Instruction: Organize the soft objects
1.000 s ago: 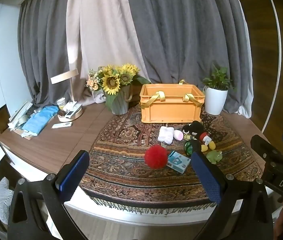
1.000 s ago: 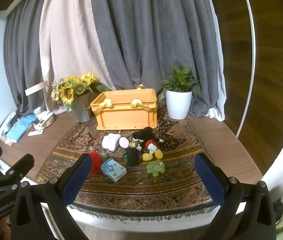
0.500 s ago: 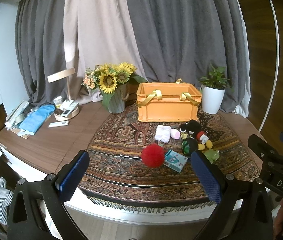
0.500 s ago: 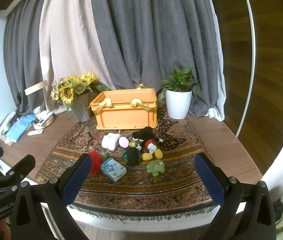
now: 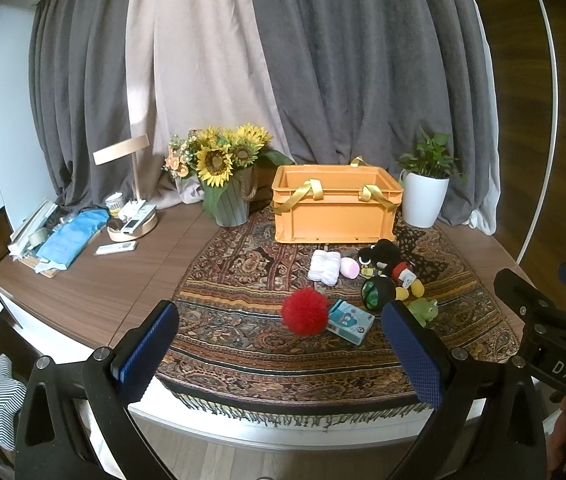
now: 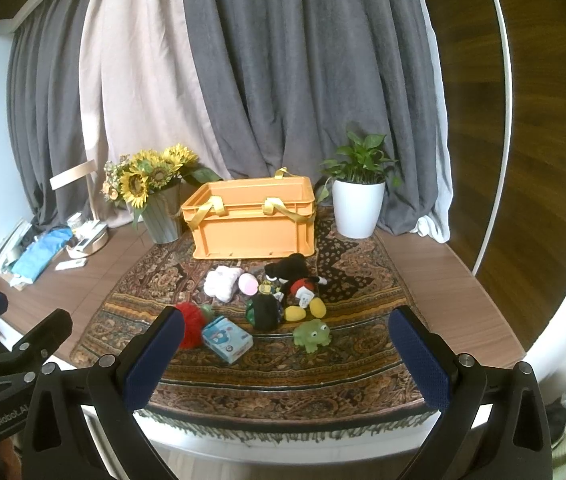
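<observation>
An orange crate (image 5: 335, 210) (image 6: 253, 222) with yellow straps stands at the back of a patterned rug (image 5: 243, 280). In front of it lie soft things: a red fluffy ball (image 5: 305, 316) (image 6: 193, 326), a white rolled cloth (image 5: 325, 266) (image 6: 222, 282), a pink ball (image 5: 350, 268) (image 6: 247, 283), a black mouse plush (image 5: 387, 258) (image 6: 293, 276), a dark green ball (image 5: 377, 292) (image 6: 265, 312), a green frog (image 5: 423, 310) (image 6: 312, 333) and a blue tissue pack (image 5: 350, 321) (image 6: 227, 339). My left gripper (image 5: 281, 354) and right gripper (image 6: 287, 360) are open and empty, above the table's near edge.
A sunflower vase (image 5: 227, 184) stands left of the crate and a white potted plant (image 5: 425, 196) right of it. A lamp base with remotes (image 5: 133, 224), a blue cloth (image 5: 73, 238) and papers lie at the table's left end. Curtains hang behind.
Both grippers have shifted only slightly; the view has risen a little. Nothing on the table has moved.
</observation>
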Tool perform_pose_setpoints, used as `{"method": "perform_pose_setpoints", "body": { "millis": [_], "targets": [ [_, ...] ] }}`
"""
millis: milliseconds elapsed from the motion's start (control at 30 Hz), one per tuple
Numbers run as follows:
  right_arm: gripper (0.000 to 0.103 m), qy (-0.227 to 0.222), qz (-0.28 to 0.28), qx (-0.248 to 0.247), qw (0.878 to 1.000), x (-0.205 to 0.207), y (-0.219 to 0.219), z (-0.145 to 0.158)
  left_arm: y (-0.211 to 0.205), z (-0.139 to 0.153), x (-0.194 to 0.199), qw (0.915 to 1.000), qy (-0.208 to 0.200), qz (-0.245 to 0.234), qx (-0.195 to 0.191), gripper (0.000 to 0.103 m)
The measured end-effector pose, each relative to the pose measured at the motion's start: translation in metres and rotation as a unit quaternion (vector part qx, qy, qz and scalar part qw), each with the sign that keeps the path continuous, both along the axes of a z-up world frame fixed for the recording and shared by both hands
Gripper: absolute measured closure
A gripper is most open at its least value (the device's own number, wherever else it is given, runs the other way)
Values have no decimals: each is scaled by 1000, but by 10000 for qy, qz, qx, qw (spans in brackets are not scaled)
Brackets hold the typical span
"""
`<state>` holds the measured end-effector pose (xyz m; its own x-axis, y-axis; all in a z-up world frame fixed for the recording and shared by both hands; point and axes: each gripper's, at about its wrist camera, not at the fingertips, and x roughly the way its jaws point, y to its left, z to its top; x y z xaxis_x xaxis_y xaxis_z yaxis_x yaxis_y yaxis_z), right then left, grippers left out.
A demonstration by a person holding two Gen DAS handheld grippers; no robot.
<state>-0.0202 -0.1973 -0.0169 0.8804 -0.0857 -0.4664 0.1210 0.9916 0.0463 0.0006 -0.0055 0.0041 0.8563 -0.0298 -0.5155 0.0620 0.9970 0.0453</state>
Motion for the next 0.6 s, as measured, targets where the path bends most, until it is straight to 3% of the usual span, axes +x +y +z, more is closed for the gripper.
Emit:
{"method": "perform_pose_setpoints", "body": {
  "millis": [600],
  "targets": [
    [0,3,31,-2,10000,1,1,0,0,-2,0,10000,-6,-12,-4,0]
  ]
}}
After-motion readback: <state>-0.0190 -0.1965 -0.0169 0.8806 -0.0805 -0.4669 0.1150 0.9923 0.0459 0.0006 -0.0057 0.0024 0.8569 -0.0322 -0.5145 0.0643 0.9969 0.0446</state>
